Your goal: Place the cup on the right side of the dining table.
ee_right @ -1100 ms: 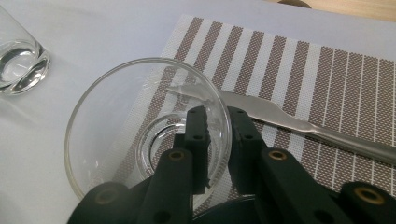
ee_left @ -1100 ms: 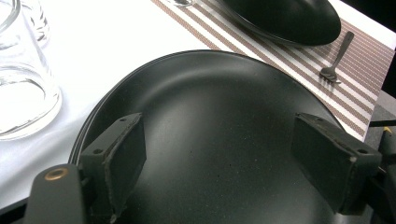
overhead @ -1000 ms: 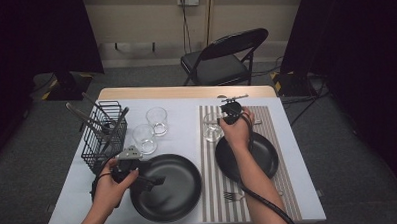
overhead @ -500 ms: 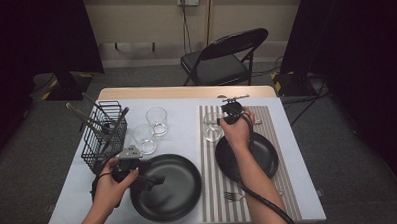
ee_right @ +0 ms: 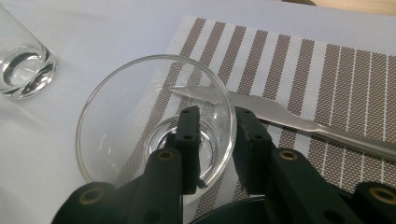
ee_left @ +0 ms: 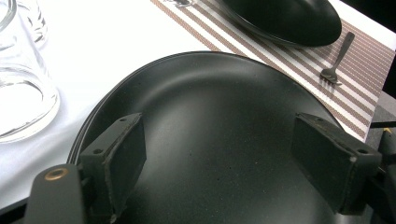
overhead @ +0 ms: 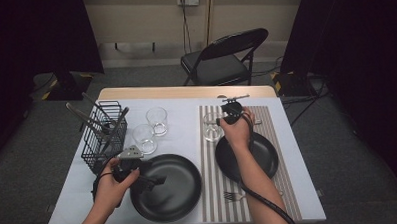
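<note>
Work in hand: setting a place at the table; the right gripper is at a drinking glass on the striped placemat.
Right gripper: one jaw inside the glass, the other outside, straddling the near wall. The jaws have just been opening, and a sliver of gap shows beside the rim, so the clamp looks released (the glass stands on its own base).
Glass position: upright at the mat's left edge, just beside a table knife, with the smaller black plate close by.
Left gripper: jaws wide apart, hovering over the large black plate, gripping nothing.
Risk, tipping: if the hand lifts away at a slant before the jaws part further, the inner jaw could catch the rim and topple the glass.
Risk, knocking: a sideways exit would push the glass onto the knife.
Risk, left side: two more tumblers stand near the wire caddy; a careless swing could clip them.
</note>
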The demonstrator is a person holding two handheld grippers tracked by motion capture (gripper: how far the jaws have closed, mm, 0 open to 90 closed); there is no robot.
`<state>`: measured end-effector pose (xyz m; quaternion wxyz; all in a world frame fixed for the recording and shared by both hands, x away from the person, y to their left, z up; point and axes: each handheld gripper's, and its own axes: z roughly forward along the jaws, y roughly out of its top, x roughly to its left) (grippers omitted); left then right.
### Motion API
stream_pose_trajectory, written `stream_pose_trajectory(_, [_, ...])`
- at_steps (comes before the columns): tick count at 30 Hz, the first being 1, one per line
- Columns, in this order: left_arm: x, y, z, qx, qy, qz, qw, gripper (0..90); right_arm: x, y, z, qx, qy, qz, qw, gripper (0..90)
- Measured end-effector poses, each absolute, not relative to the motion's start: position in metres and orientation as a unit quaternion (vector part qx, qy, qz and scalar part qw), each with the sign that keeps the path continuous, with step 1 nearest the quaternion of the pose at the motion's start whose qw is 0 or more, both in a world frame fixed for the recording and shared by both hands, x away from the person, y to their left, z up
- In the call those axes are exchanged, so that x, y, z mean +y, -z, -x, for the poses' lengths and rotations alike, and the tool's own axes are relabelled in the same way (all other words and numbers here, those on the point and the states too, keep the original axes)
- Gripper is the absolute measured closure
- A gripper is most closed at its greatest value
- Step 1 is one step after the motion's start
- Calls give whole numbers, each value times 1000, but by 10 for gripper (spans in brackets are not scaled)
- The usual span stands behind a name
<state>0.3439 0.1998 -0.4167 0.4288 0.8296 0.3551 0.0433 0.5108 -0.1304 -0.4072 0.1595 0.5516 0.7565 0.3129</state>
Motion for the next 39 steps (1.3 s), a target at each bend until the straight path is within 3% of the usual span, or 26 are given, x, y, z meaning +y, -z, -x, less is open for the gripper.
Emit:
stream_pose_trajectory(13, [199, 416, -343, 357, -42, -827, 432, 182, -134, 404, -510, 760, -318, -545, 157, 627])
stream_pose_trajectory(31, [198, 416, -344, 353, -43, -830, 429, 183, -140, 398, -508, 761, -342, -532, 146, 381])
stream_pose_trajectory(39, [197, 416, -344, 354, -42, -830, 429, 183, -141, 395, -507, 776, -338, -512, 144, 337])
